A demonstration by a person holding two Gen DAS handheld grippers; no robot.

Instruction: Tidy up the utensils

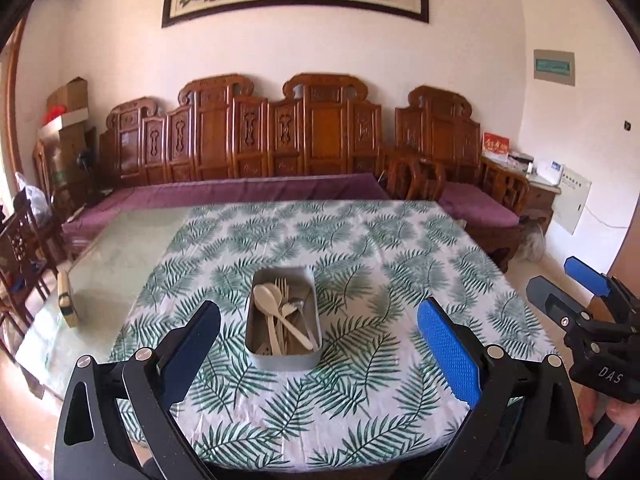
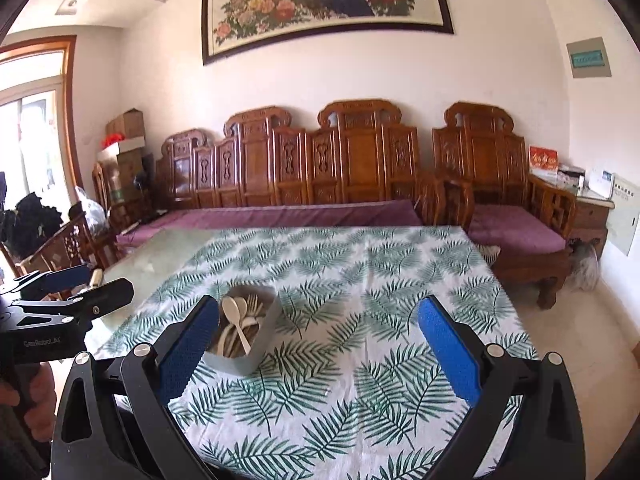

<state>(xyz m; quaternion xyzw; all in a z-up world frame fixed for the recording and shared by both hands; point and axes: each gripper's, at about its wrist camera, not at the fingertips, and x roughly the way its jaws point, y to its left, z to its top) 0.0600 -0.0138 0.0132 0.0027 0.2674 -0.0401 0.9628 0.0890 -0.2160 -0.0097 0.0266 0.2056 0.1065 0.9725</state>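
A grey rectangular tray (image 1: 281, 360) stands on the leaf-print tablecloth (image 1: 360, 380) and holds beige spoons (image 1: 267, 298) and forks (image 1: 282, 285) lying mixed together. My left gripper (image 1: 320, 320) is open and empty, held above the table's near edge with the tray between and beyond its fingers. My right gripper (image 2: 320, 320) is open and empty, to the right of the tray (image 2: 262, 350), whose left part is hidden behind its left finger. The spoons (image 2: 234, 310) show there too. The right gripper also shows at the right edge of the left wrist view (image 1: 568, 292).
The cloth covers the right part of a glass-topped table (image 1: 120, 248). A small box (image 1: 66, 300) lies on the bare glass at the left. A carved wooden sofa with purple cushions (image 1: 248, 192) stands behind the table. Wooden chairs (image 1: 20, 248) are at the left.
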